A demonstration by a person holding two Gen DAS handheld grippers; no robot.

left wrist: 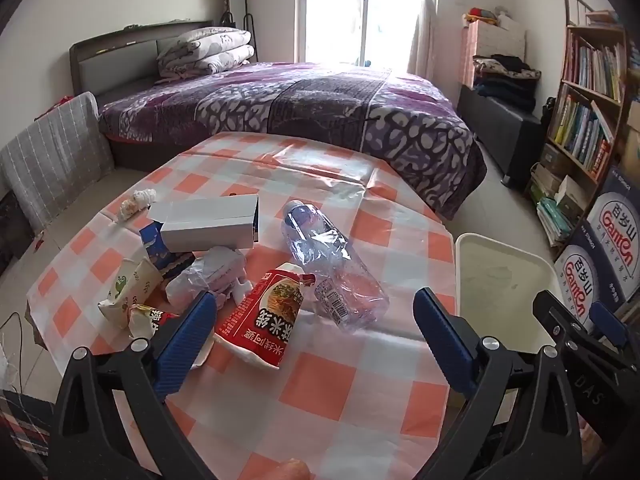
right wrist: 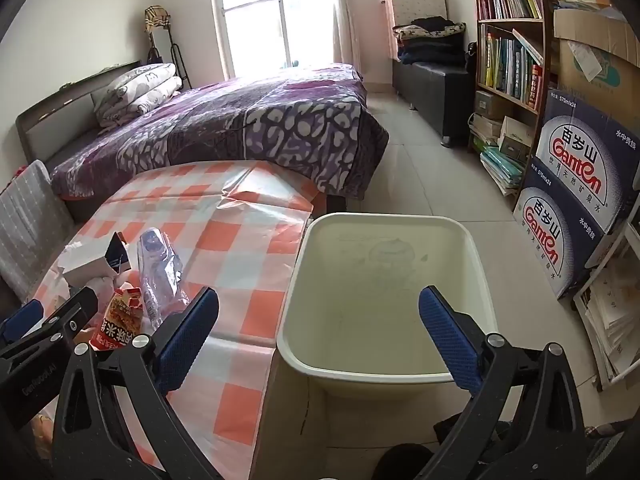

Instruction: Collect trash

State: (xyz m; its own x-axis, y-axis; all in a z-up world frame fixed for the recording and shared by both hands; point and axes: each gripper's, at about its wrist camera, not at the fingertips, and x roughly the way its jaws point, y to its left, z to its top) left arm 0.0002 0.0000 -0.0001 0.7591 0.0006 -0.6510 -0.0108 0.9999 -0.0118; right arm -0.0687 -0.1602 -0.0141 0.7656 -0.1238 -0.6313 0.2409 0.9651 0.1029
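Observation:
Trash lies on the checked tablecloth (left wrist: 320,384): a crushed clear plastic bottle (left wrist: 332,268), a red noodle packet (left wrist: 264,316), a grey-white box (left wrist: 208,222), crumpled white plastic (left wrist: 212,276), a paper cup (left wrist: 128,292) and a tissue wad (left wrist: 138,202). My left gripper (left wrist: 316,320) is open above the table's near side, with the packet and bottle just ahead between its fingers. My right gripper (right wrist: 320,320) is open and empty over the near rim of the cream bin (right wrist: 384,292), which stands beside the table's right edge. The bottle (right wrist: 160,272) and packet (right wrist: 120,316) show at left.
A bed with a purple cover (left wrist: 320,104) stands behind the table. A bookshelf (right wrist: 508,48) and stacked water cartons (right wrist: 572,184) line the right wall. A grey chair (left wrist: 52,160) is at the left. Tiled floor lies between bed and shelf.

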